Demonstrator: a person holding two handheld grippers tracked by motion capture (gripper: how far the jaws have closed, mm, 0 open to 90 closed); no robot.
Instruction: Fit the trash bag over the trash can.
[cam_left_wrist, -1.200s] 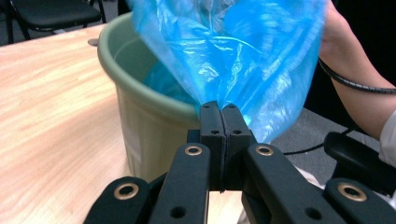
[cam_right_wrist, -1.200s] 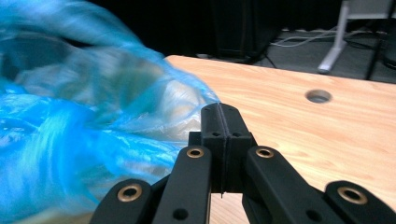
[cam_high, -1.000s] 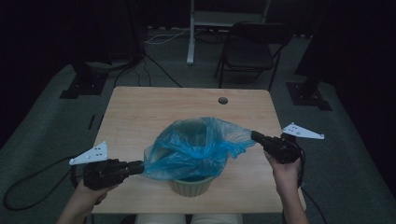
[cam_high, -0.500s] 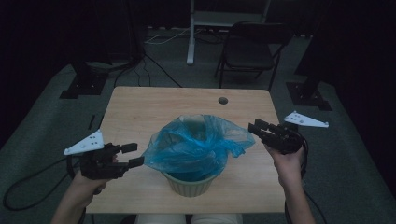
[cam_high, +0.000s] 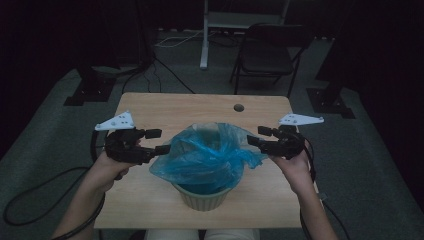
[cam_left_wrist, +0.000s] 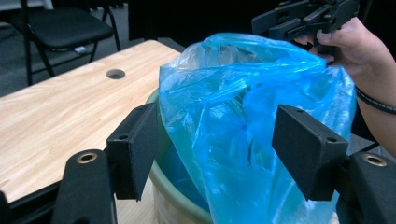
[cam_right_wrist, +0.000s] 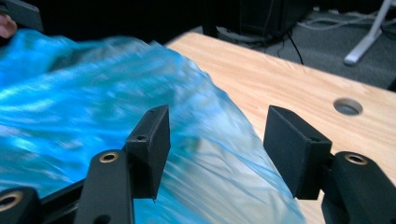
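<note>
Spreading beneath both grippers is a pale wooden table (cam_high: 150, 200) with a visible grain and a round cable hole (cam_high: 238, 107) beyond the right gripper's tips. Farther off, behind the table, a dark folding chair (cam_high: 267, 52) and a white stand leg (cam_high: 204, 40) are being seen on grey carpet, with black cables lying across it.

Between the two grippers a blue plastic bag (cam_high: 207, 155) is sitting in a round, pale green bin (cam_high: 202, 197), its thin, crinkled, translucent film billowing up above the rim and draping over the sides. In the left gripper view the bag is rising straight ahead of the jaws and blocking most of what lies past it; in the right gripper view its film is being seen low, under and ahead of the jaws, blurred.

The left gripper (cam_high: 157, 141) is being held level, aimed at the bag's near edge, its flat black pads standing apart after having just been opening, with film ahead of them but not pressed. The right gripper (cam_high: 256, 136) is being held likewise from the opposite side, its jaws having just been opening, spread wide and gripping nothing. Each is being carried in a hand, with forearms coming in from below.
</note>
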